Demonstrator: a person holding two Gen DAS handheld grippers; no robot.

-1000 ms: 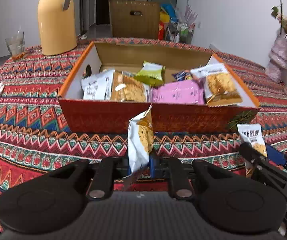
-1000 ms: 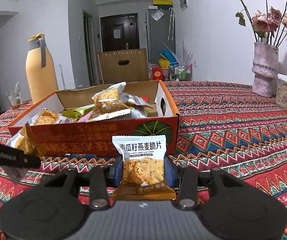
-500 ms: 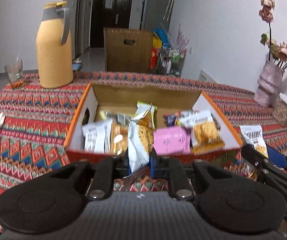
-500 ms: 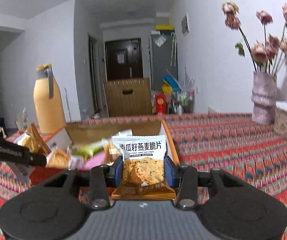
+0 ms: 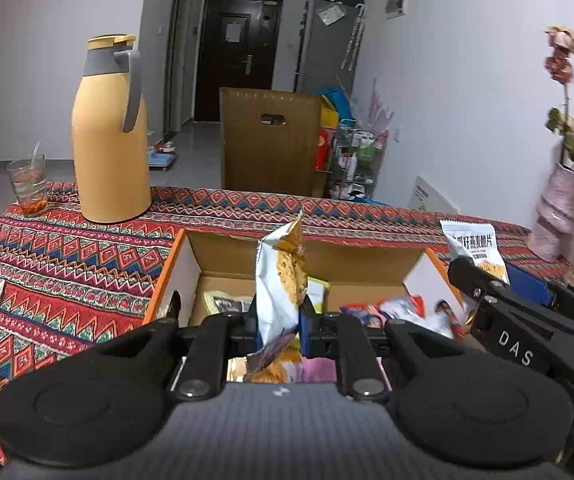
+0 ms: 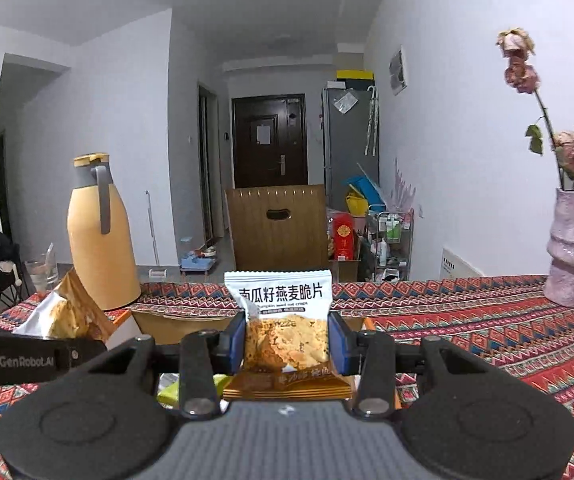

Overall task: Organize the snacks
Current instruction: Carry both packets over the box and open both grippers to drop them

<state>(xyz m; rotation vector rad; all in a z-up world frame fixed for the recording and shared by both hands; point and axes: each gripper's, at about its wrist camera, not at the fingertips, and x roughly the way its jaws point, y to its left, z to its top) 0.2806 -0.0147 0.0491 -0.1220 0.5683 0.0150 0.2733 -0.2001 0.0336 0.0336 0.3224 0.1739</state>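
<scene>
Crinkly foil is what both tools have: from the left wrist view, the left gripper (image 5: 278, 326) is clenched edge-on around a white-and-orange cookie packet (image 5: 281, 280) that stands above the open cardboard box (image 5: 175, 272) of snacks, while at three o'clock the right gripper (image 5: 483, 280) carries its own pumpkin-seed crisp packet (image 5: 473, 240) over the box's right wall. My worry is that the two tools are close together over one box, so they could knock together, or the thin left-hand pinch could let the packet slip onto the cloth. From the right wrist view, the right gripper (image 6: 287, 344) squeezes its packet flat-on between blue pads (image 6: 337, 344), with the left one's packet at nine o'clock. A red zigzag tablecloth (image 6: 467, 320) covers the table; a yellow thermos (image 6: 99, 240) sits at ten o'clock, a pink vase (image 6: 573, 248) at three, and a dark door (image 6: 269, 140) closes the hallway behind.
</scene>
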